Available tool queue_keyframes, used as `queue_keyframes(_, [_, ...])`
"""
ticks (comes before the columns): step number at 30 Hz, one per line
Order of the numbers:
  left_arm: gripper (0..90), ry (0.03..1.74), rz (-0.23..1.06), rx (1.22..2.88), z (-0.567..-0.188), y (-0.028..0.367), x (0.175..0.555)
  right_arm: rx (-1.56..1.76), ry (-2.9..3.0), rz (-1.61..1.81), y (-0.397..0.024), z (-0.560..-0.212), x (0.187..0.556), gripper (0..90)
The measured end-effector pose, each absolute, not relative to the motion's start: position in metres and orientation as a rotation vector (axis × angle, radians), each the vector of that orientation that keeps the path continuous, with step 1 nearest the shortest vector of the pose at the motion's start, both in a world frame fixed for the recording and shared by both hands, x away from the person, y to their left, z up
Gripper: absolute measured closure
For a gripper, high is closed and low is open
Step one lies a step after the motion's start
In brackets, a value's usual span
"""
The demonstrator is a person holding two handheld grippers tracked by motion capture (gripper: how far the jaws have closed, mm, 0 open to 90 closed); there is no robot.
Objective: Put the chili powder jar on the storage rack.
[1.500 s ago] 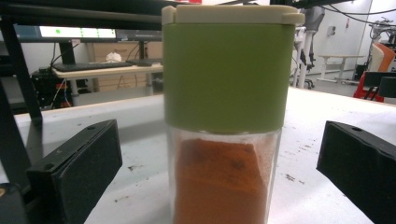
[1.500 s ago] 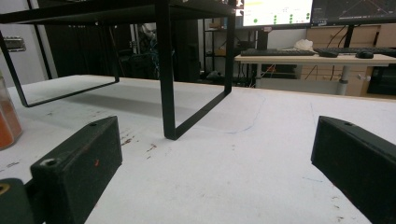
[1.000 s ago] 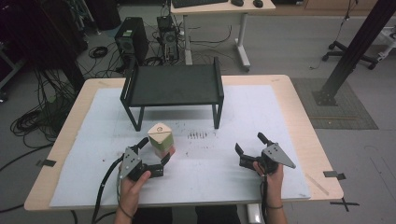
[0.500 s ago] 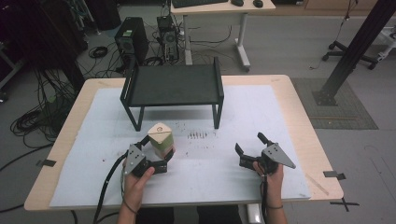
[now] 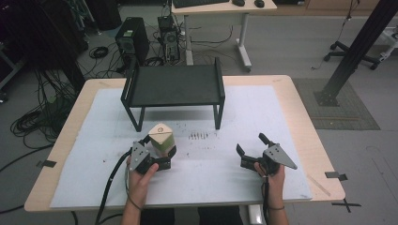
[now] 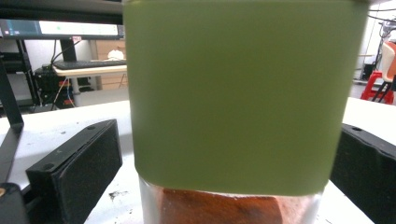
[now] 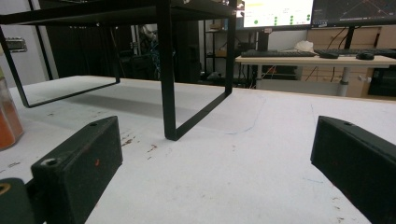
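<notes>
A jar (image 5: 160,138) with a tan lid, a green label and orange-brown contents stands upright on the white mat, in front of the black rack (image 5: 173,84). My left gripper (image 5: 159,146) is open, with one jaw on each side of the jar. In the left gripper view the jar (image 6: 243,93) looms very close between the two jaws of the left gripper (image 6: 229,140). My right gripper (image 5: 249,143) rests open on the mat at the right with nothing between its jaws. The right gripper view looks along the open right gripper (image 7: 215,140) to the rack's front leg (image 7: 166,70); the jar (image 7: 7,116) is at the left edge.
A white mat (image 5: 263,108) covers most of the wooden table (image 5: 305,122). The low black rack stands at the back centre with open space under it. Small dark marks (image 5: 199,136) dot the mat between the grippers. Desks, cables and computers lie beyond the table.
My left gripper has slid forward and a little right, bringing its jaws around the jar. The jar and the right gripper have stayed put.
</notes>
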State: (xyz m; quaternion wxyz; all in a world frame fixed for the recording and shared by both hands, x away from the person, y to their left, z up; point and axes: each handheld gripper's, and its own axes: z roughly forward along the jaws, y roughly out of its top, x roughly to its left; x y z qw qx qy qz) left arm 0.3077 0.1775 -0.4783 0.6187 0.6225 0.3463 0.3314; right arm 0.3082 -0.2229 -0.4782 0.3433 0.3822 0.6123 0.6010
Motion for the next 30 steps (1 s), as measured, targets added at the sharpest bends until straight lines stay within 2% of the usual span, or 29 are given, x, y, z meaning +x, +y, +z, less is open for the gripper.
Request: queue_keyframes(30, [0.2,0.789,0.787,1.423,-0.4789,0.1758,0.3087,0.989,1.598,1.554,-0.2223,-0.4782,0.3082,1.9])
